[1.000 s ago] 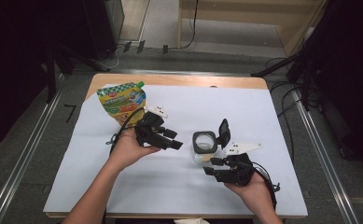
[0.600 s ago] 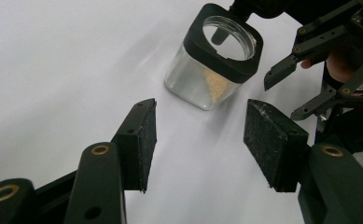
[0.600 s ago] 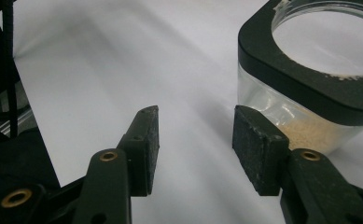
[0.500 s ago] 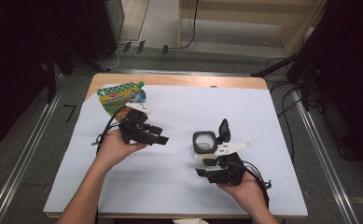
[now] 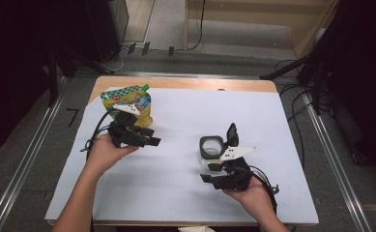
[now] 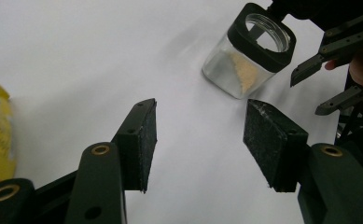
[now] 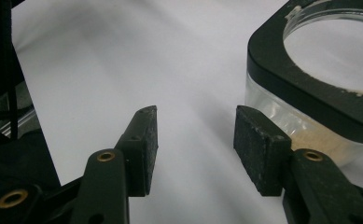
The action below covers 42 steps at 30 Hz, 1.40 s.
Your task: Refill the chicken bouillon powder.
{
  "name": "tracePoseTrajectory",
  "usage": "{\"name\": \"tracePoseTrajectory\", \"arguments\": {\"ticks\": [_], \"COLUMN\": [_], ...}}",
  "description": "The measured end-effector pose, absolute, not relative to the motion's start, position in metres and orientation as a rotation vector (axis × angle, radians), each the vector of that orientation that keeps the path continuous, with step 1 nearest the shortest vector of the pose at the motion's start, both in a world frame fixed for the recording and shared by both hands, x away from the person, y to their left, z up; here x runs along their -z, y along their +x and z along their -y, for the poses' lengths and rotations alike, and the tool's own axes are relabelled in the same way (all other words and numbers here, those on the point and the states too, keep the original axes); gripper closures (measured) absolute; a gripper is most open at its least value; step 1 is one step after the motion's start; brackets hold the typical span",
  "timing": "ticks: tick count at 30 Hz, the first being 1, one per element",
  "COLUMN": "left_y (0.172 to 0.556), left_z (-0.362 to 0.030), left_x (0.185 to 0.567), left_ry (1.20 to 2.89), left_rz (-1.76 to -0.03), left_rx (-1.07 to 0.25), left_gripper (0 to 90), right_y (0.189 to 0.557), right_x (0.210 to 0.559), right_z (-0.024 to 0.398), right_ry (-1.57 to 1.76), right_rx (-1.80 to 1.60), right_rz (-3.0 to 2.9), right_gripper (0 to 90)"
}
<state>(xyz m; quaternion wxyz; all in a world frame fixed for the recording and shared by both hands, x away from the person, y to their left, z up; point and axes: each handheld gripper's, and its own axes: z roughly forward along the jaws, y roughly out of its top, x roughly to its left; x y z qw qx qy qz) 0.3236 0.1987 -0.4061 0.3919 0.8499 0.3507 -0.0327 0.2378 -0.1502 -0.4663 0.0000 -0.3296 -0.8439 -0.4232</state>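
At the far left of the table, about ten o'clock from its middle, lies the yellow-green snack pouch (image 5: pixel 127 103), flat on the white sheet (image 5: pixel 176 193), with its top corner near the sheet's far edge. My left gripper (image 5: pixel 149 141) hovers just in front of it, at its five o'clock, and points across toward the jar; its jaws stand apart and nothing is between the pads (image 6: pixel 144 140). I think this is a good waiting place, because the wide bare sheet between my two hands gives it free room to travel right.

The square glass jar (image 5: pixel 210 147) with black rim stands upright a little right of centre, its hinged lid (image 5: pixel 232 133) raised at one o'clock, some pale powder in the bottom. My right gripper (image 5: pixel 209 173) sits at the jar's six o'clock, jaws parted, gripping nothing; one pad (image 7: pixel 258 149) is just beside the jar wall (image 7: pixel 305 135). To the right, open sheet remains until the table edge.
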Motion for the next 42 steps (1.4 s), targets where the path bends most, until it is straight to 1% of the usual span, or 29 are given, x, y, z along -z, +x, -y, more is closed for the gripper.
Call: {"name": "tracePoseTrajectory", "arguments": {"ticks": [10,23,36,40,42], "left_y": [0.323,0.325,0.333,0.335,0.336], "left_z": [-0.224,-0.264,-0.292,-0.303,-0.308], "left_x": [0.403,0.399,0.392,0.389,0.387], "left_ry": [2.117,2.061,2.016,2.014,2.035], "left_rz": [-0.953,-1.045,-1.099,-1.124,-1.147], "left_rx": [0.054,-0.016,-0.054,-0.085,-0.121], "left_gripper": [44.9,45.5,45.6,45.6,45.5], "right_y": [0.243,0.242,0.242,0.242,0.242], "right_x": [0.465,0.469,0.471,0.472,0.472], "right_z": [0.158,0.148,0.144,0.144,0.144], "right_ry": [-1.057,-1.018,-0.998,-0.991,-0.997], "right_rx": [1.329,1.294,1.276,1.273,1.27], "right_rz": [2.66,2.67,2.677,2.683,2.682], "right_gripper": [51.8,51.9,51.8,51.7,51.4]}}
